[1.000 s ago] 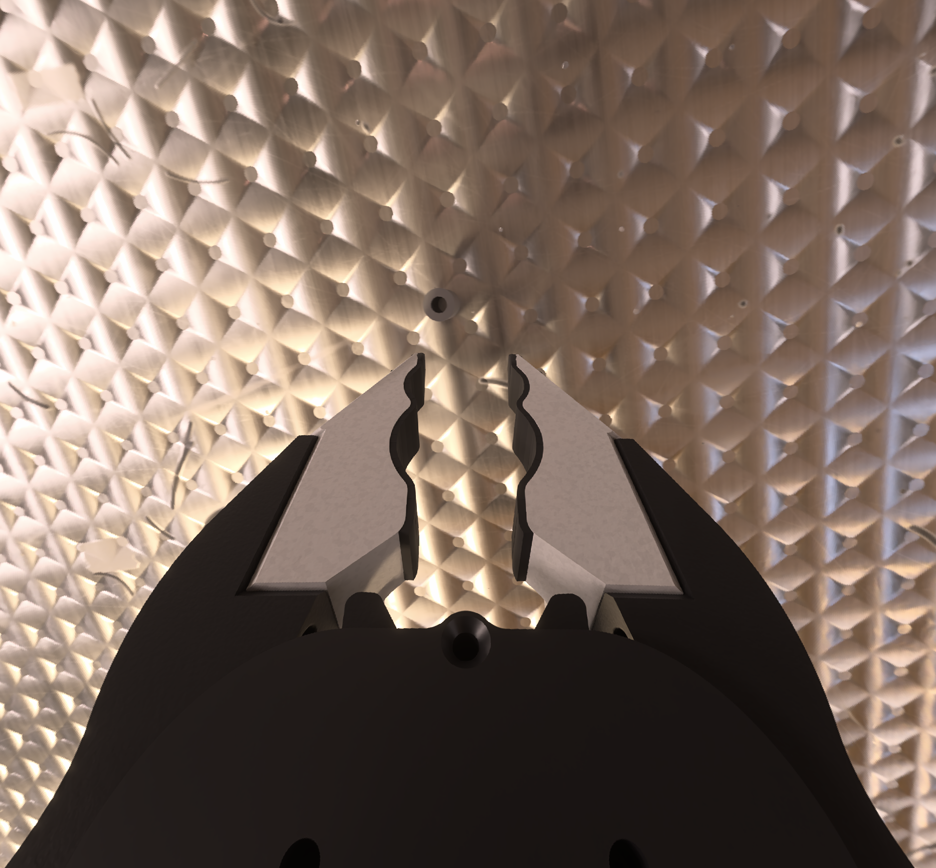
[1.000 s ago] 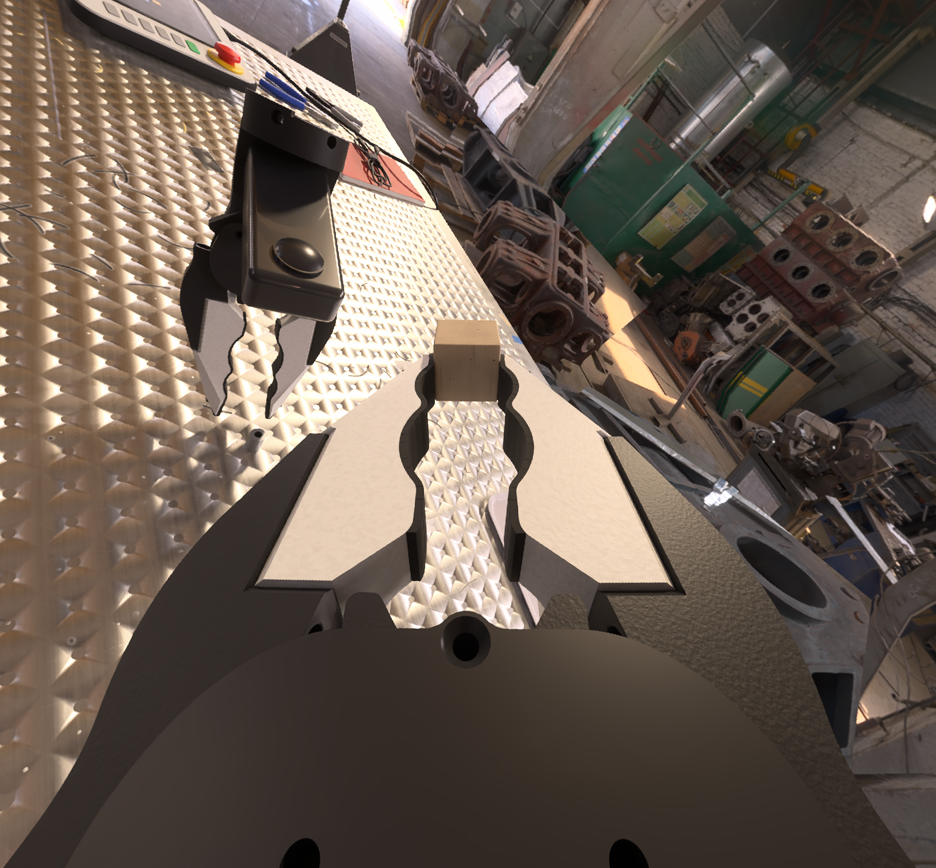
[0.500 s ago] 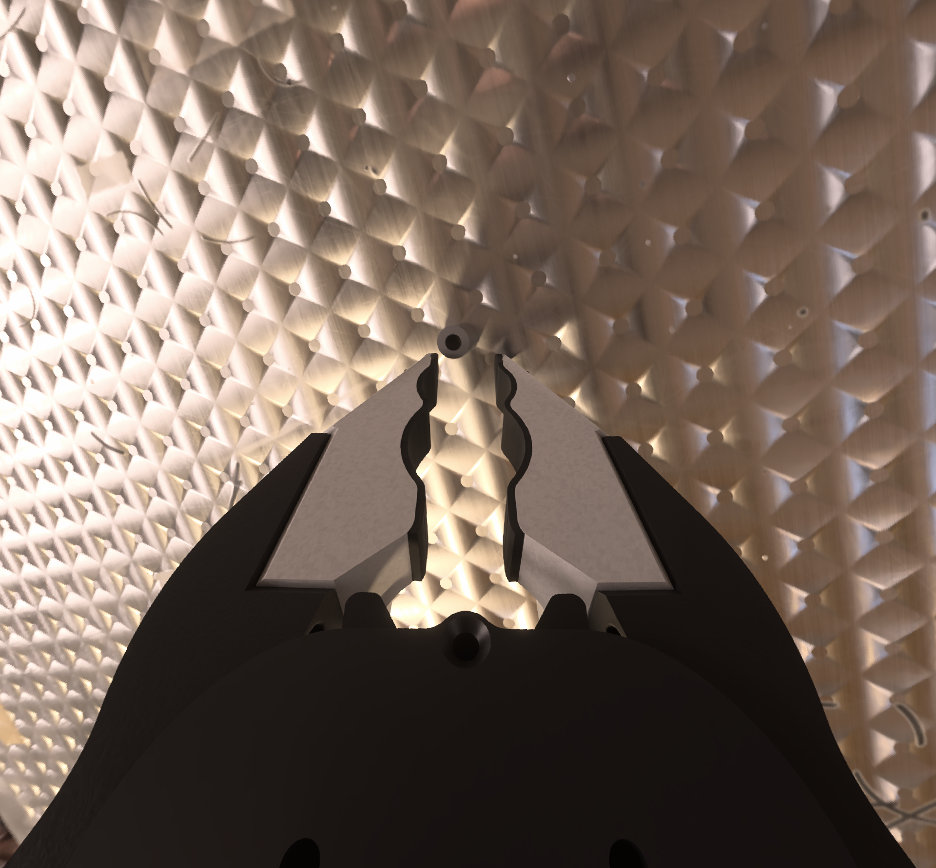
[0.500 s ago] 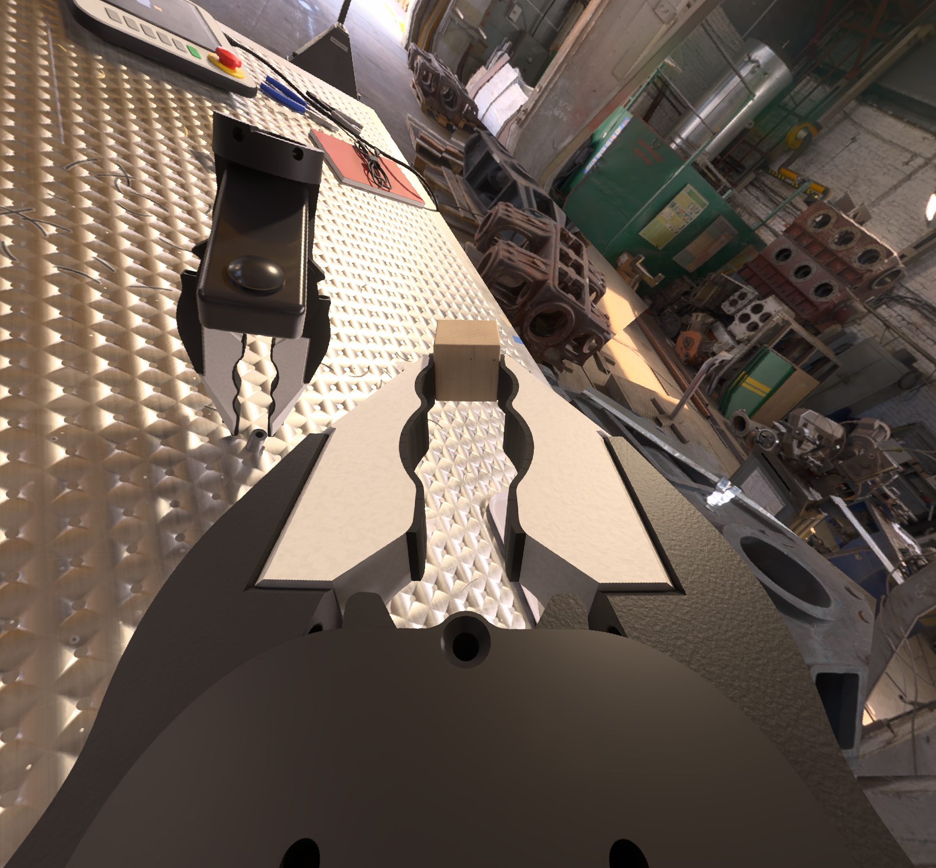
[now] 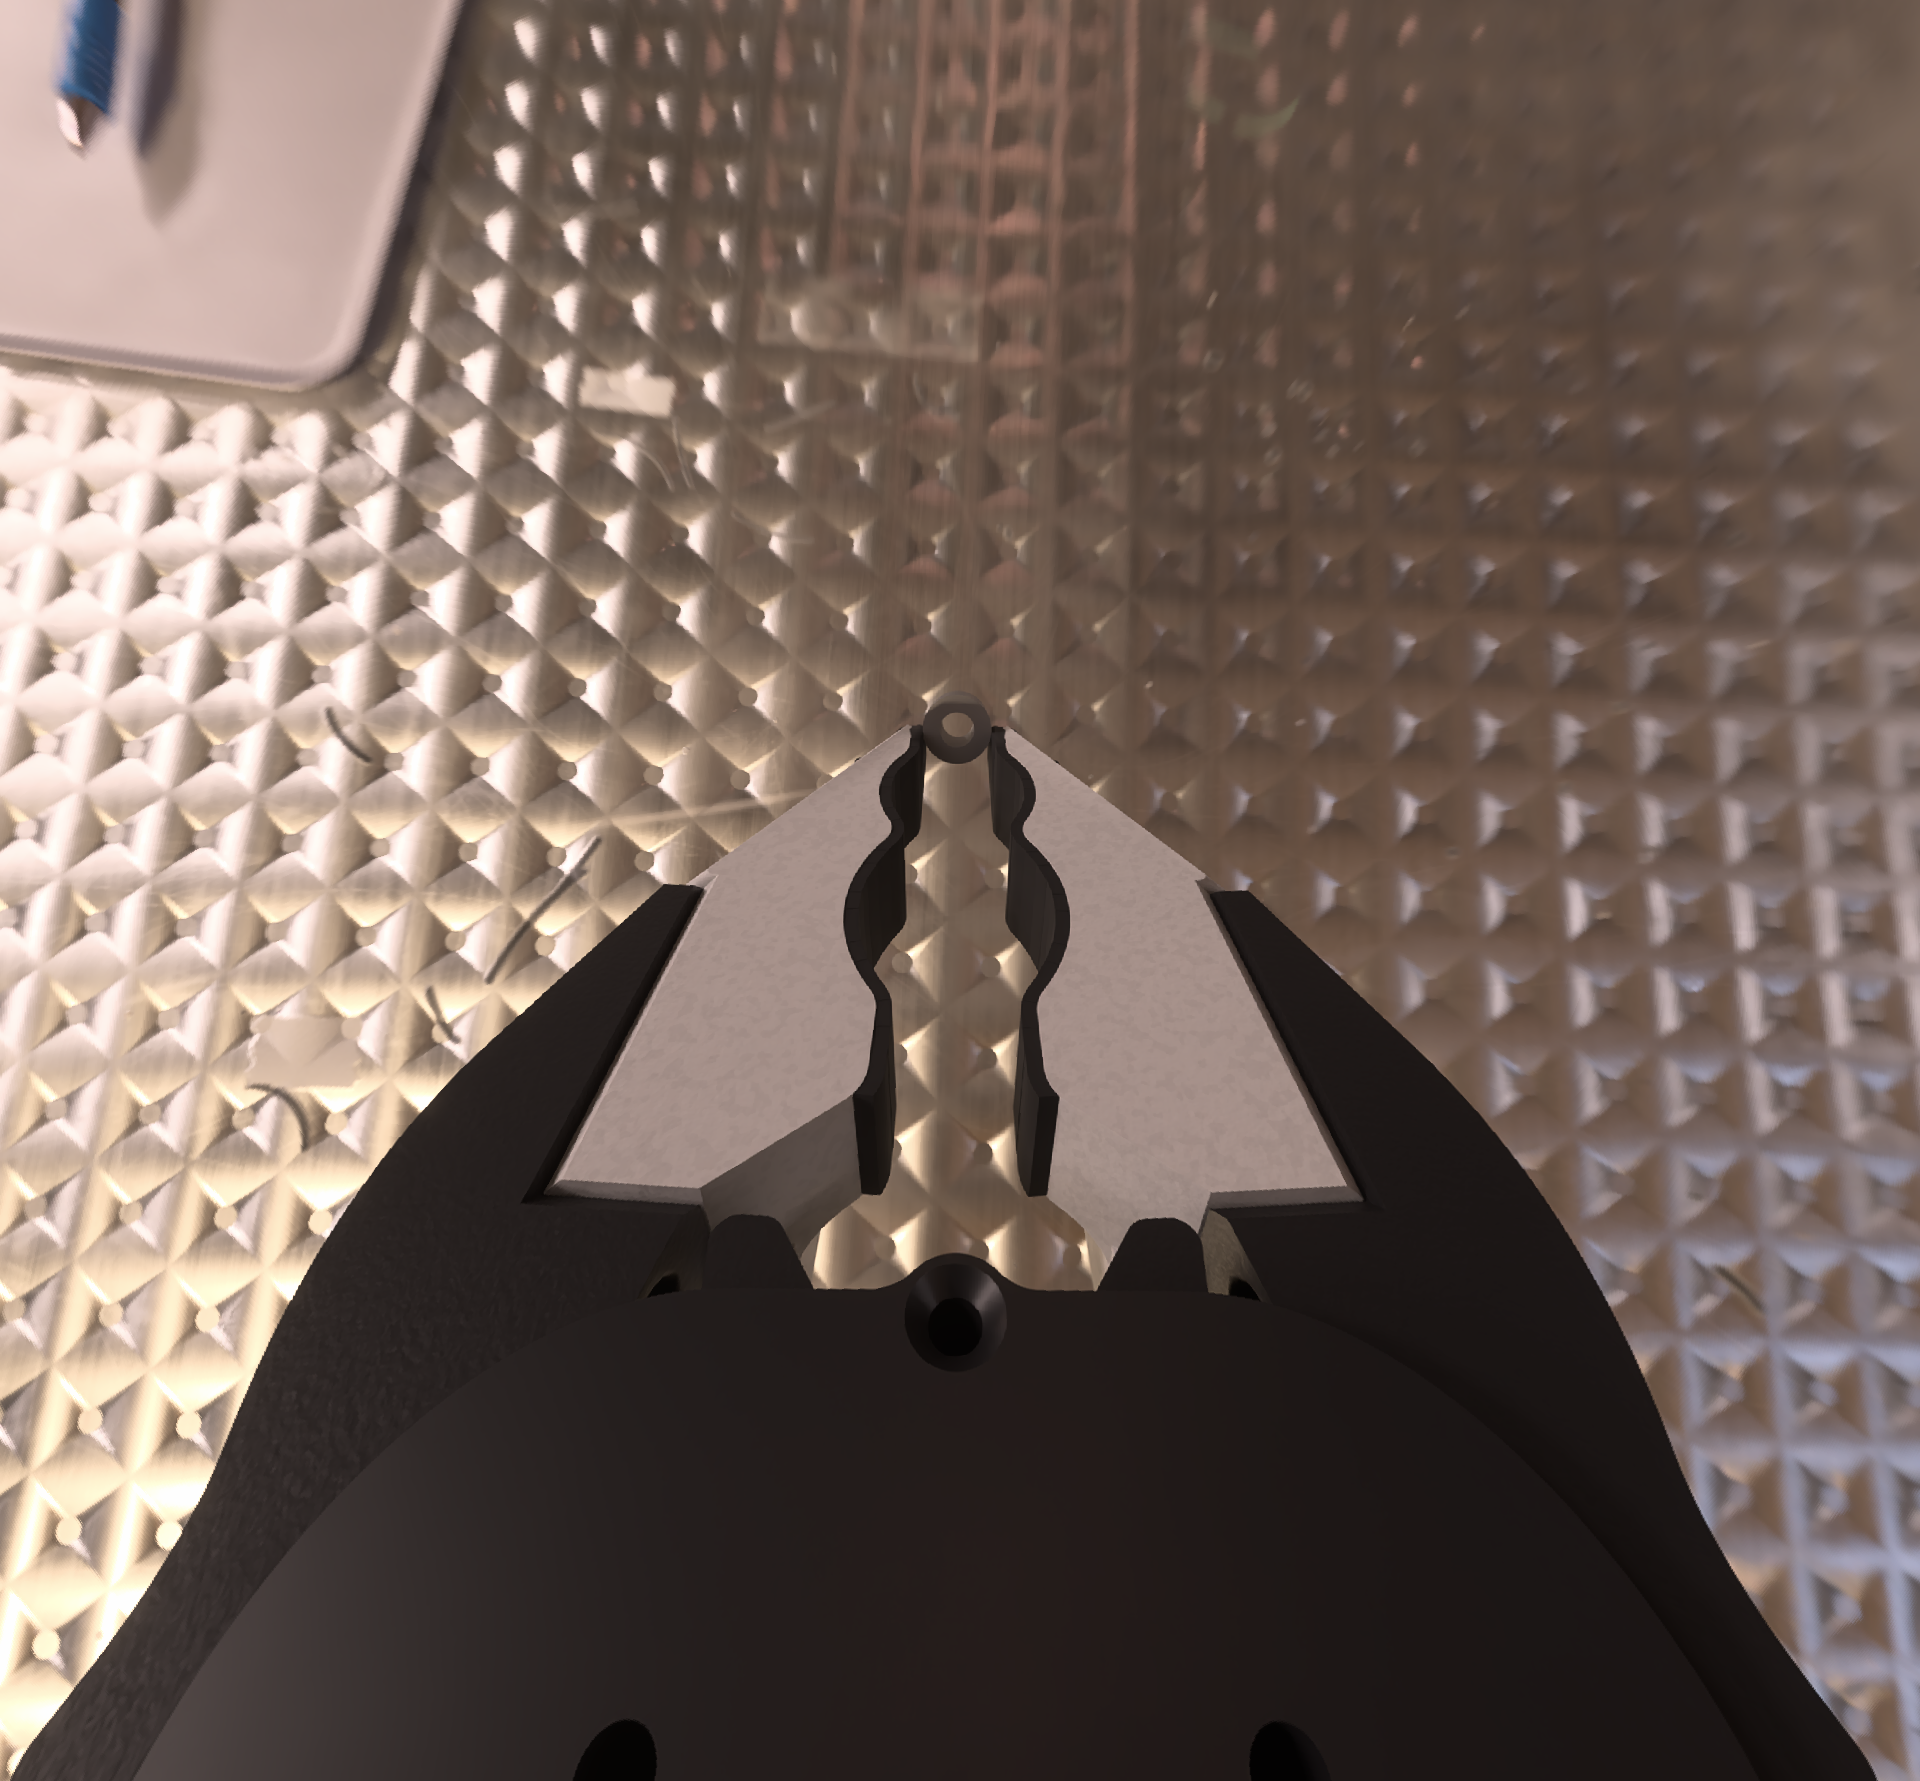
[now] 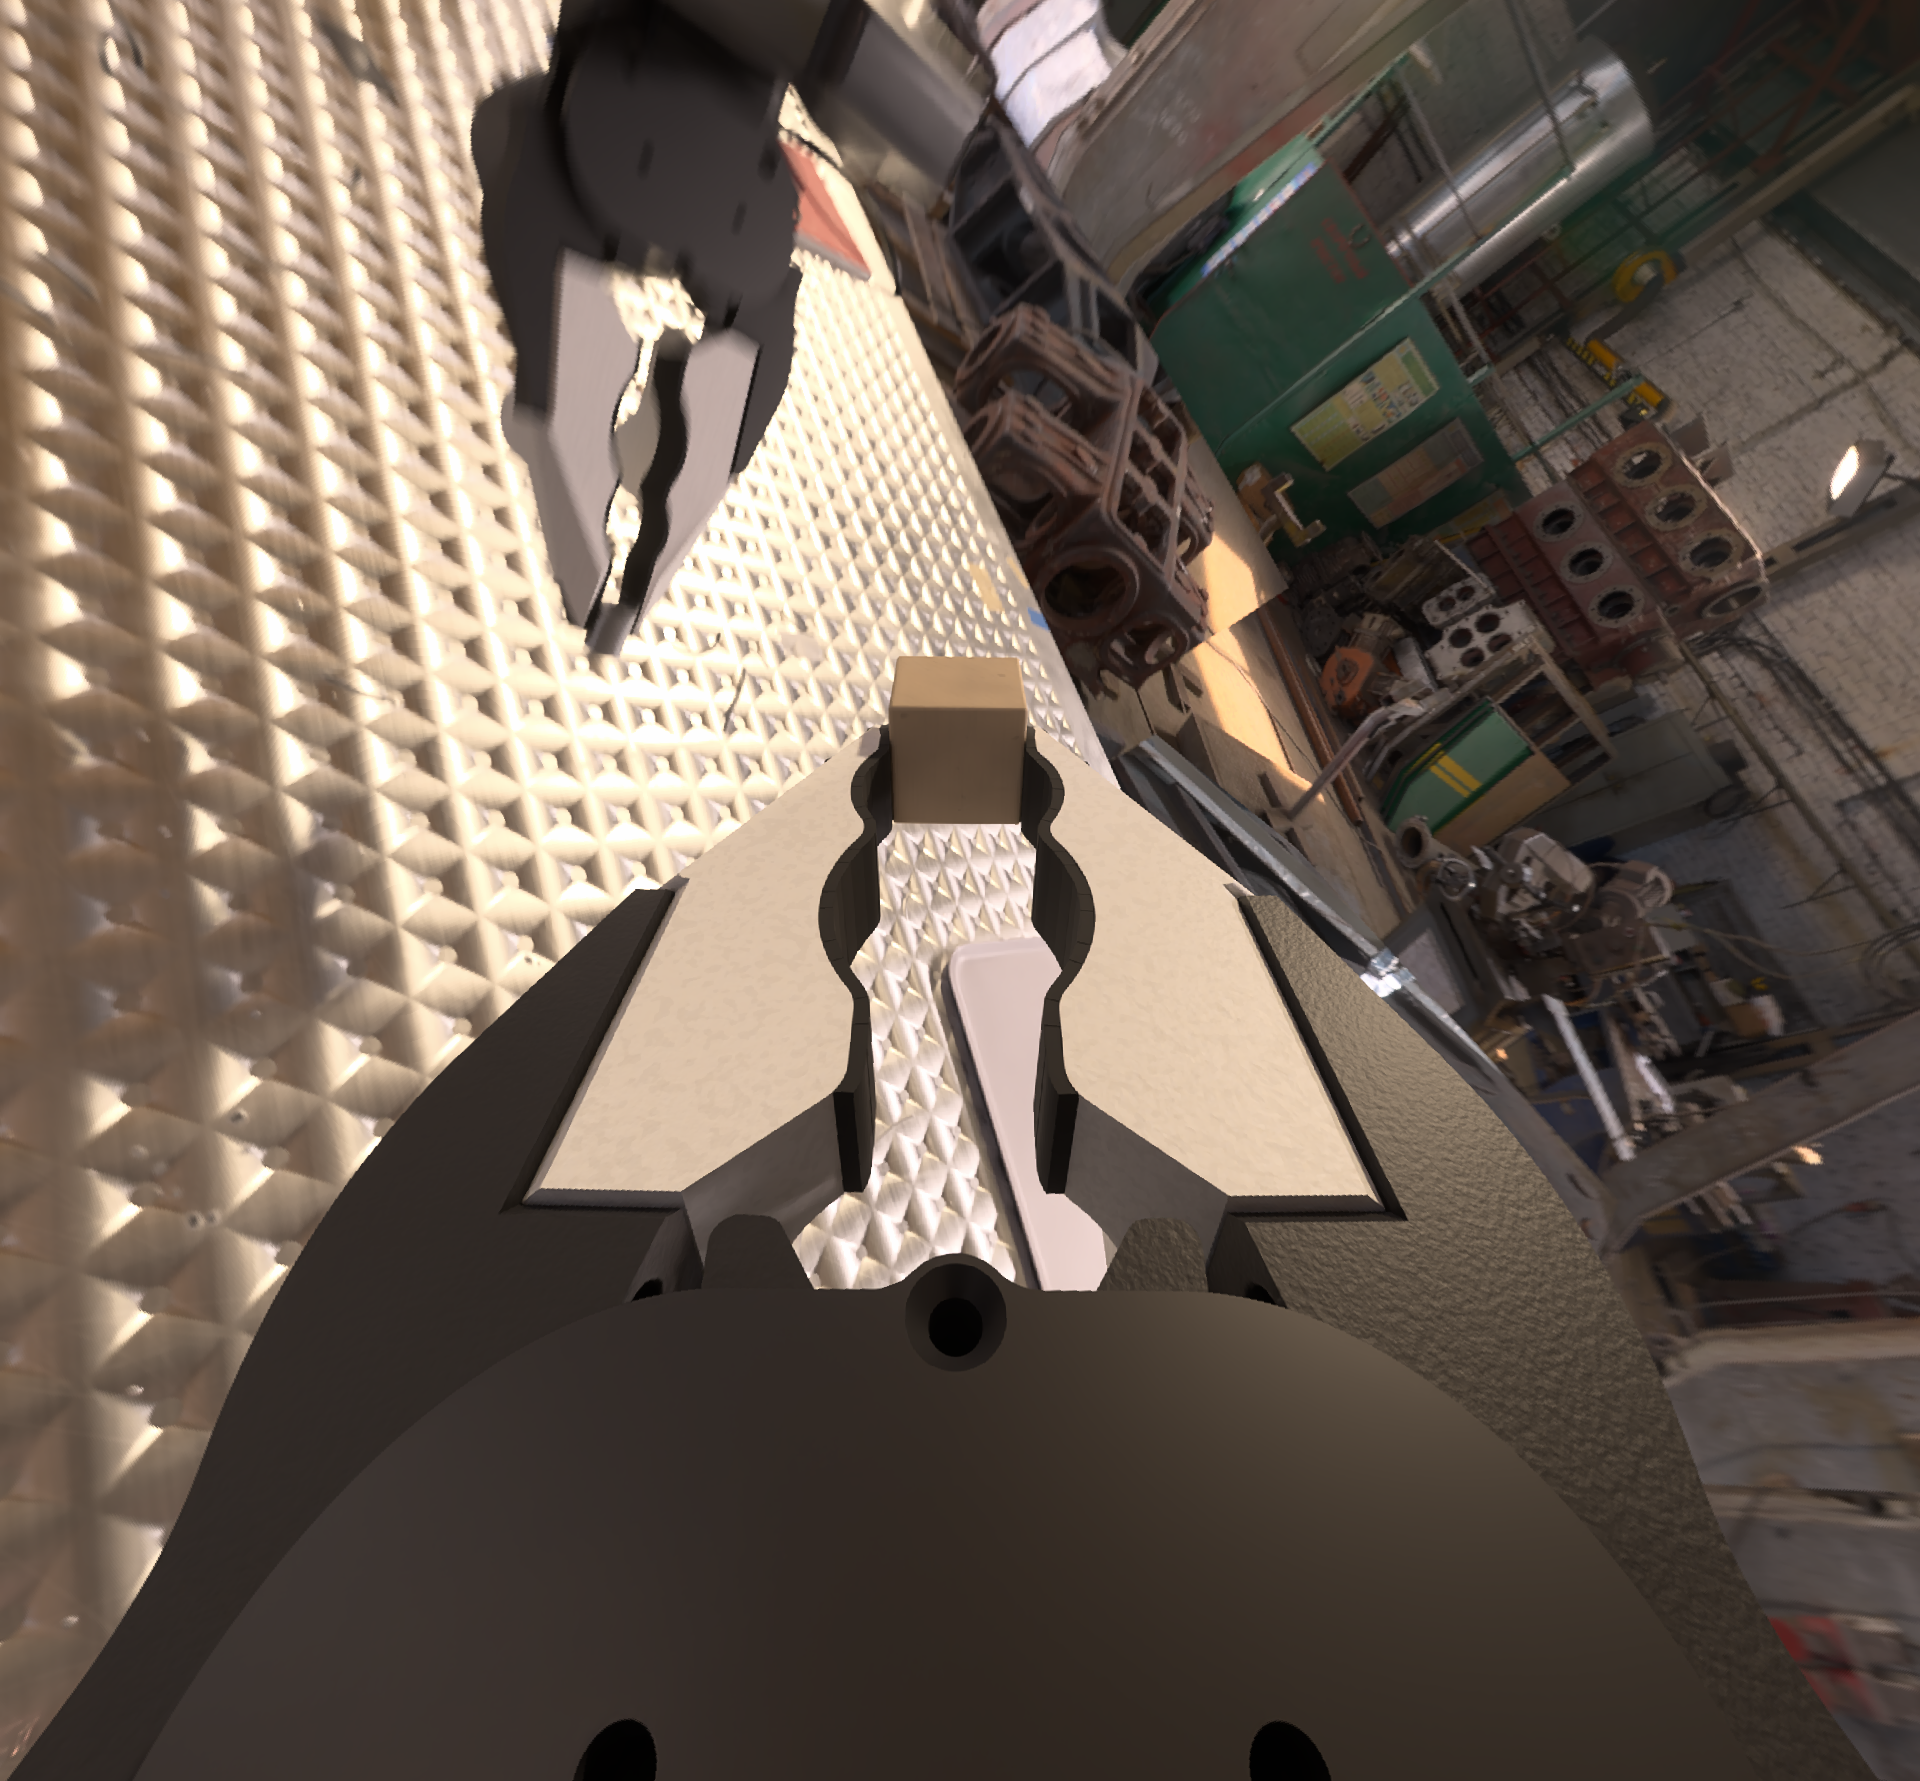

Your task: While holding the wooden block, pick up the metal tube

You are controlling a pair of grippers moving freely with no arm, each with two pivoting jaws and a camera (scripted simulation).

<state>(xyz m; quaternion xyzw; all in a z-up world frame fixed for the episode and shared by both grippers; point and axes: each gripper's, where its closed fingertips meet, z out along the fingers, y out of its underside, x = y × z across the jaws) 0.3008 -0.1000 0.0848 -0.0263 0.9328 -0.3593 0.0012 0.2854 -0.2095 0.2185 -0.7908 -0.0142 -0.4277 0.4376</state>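
Observation:
My left gripper is shut on the small grey metal tube, seen end-on between the fingertips, above the patterned metal table. In the right wrist view the left gripper hangs in the air over the table with the tube sticking out of its tips. My right gripper is shut on the light wooden block, held at its tips above the table near the right edge.
A grey flat device with blue-handled tools on it lies at the upper left. A white flat plate lies under my right gripper. The table's right edge drops to a cluttered workshop floor.
My left gripper closed on the tube and lifted it off the table, tilting as it rose. My right gripper kept its hold on the block and shifted a little.

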